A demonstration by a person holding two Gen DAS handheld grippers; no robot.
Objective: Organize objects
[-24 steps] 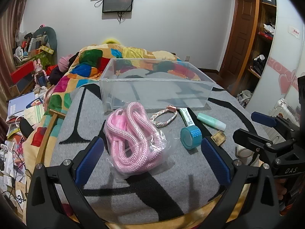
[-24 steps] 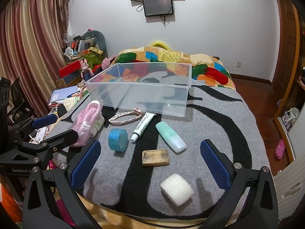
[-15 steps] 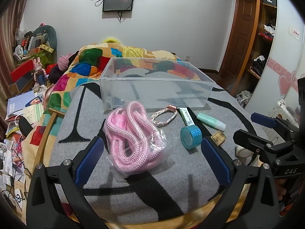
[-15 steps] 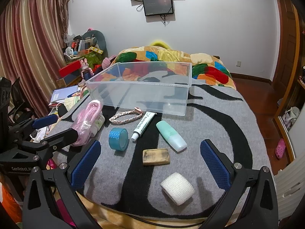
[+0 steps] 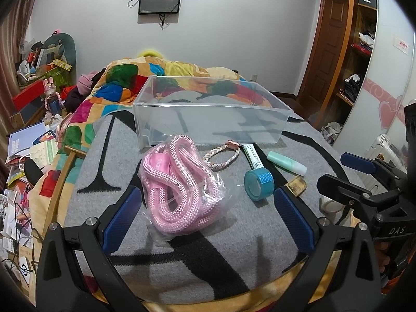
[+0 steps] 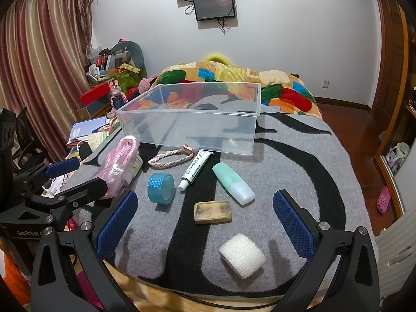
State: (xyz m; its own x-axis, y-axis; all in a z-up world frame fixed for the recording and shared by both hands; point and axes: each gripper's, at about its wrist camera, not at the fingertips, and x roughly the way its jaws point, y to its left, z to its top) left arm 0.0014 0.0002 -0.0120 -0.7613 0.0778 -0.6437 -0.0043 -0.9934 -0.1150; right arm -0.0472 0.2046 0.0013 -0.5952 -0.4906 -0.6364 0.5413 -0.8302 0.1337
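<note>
Both my grippers hang spread wide over the near edge of the grey-and-black blanket (image 6: 299, 161), nothing held. My right gripper (image 6: 205, 223) frames the white bandage roll (image 6: 242, 255), closest to me, and just past it the tan soap bar (image 6: 212, 212). My left gripper (image 5: 208, 218) has its blue pads (image 5: 122, 218) either side of the bagged pink rope (image 5: 179, 184), not touching it that I can see; from the right camera that rope bag (image 6: 118, 166) sits at the blanket's left edge with a small white bottle (image 6: 135, 165) against it. Mid-blanket: blue tape roll (image 6: 161, 188) on its side, white tube (image 6: 195, 169) cap toward me, mint bottle (image 6: 232, 183) lying beside the tube on its right. Farther back, the braided pink-white bracelet (image 6: 170, 156) lies just in front of the clear plastic bin (image 6: 187, 127), tube tail almost reaching the bin wall. Bin sits upright, open, nothing inside. Behind it a colourful patchwork quilt (image 6: 283, 91), then the white wall with a screen (image 6: 214, 6).
</note>
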